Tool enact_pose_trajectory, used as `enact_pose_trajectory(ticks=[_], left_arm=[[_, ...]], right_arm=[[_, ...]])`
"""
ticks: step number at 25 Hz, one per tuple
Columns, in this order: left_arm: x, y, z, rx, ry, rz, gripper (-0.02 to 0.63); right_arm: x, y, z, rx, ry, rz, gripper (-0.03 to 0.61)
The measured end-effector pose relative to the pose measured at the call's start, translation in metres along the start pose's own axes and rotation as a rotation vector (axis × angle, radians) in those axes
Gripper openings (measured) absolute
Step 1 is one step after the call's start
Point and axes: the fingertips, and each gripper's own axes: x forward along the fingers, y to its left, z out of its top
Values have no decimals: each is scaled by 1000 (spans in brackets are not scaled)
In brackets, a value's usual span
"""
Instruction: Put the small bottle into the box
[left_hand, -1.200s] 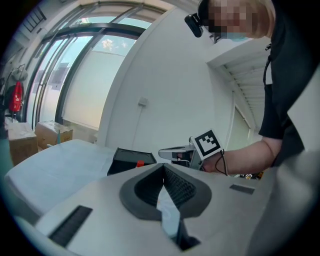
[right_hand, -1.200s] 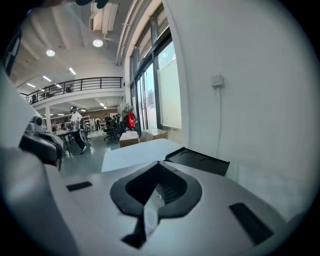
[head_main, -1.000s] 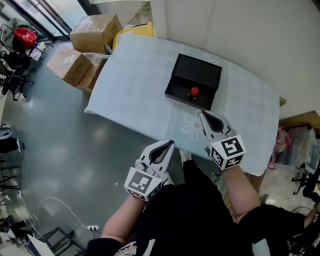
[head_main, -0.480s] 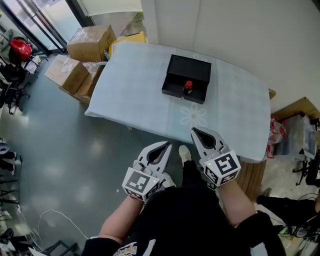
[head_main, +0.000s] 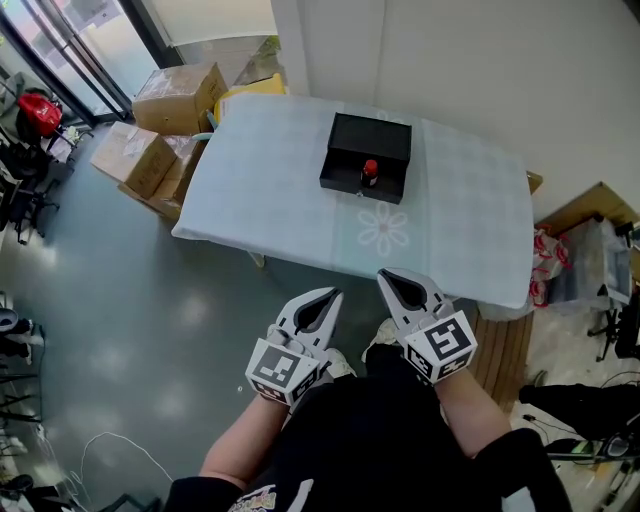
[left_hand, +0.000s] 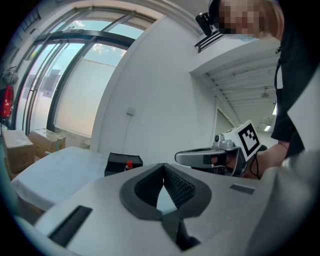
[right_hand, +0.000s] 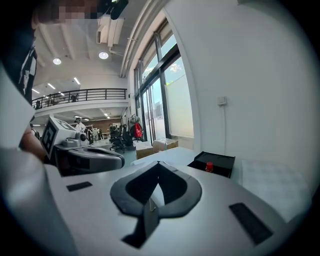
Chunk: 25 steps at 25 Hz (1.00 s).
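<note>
Pale cloth covers the table (head_main: 450, 200) in the head view; the small bottle (head_main: 370, 172) stands upright inside the black box (head_main: 368, 150), well ahead of the left gripper (head_main: 332, 294) and right gripper (head_main: 386, 274), both off the table's near edge. Left gripper view: jaws pressed together, empty; bottle tiny, only its red cap (left_hand: 129, 163) clear. Right gripper view: jaws likewise closed on nothing; the box wall hides the bottle's body.

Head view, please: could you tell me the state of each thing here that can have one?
Box: open, on the table.
Bottle: upright inside the box, red cap on.
Left gripper: shut, empty.
Right gripper: shut, empty.
Cardboard boxes: closed.
</note>
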Motion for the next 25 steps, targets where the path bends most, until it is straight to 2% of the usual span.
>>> enact_pose_trajectory(ticks=[25], left_arm=[[-11, -27, 1, 13, -1, -8, 8]], right_arm=[[-31, 21, -2, -10, -17, 18, 9]])
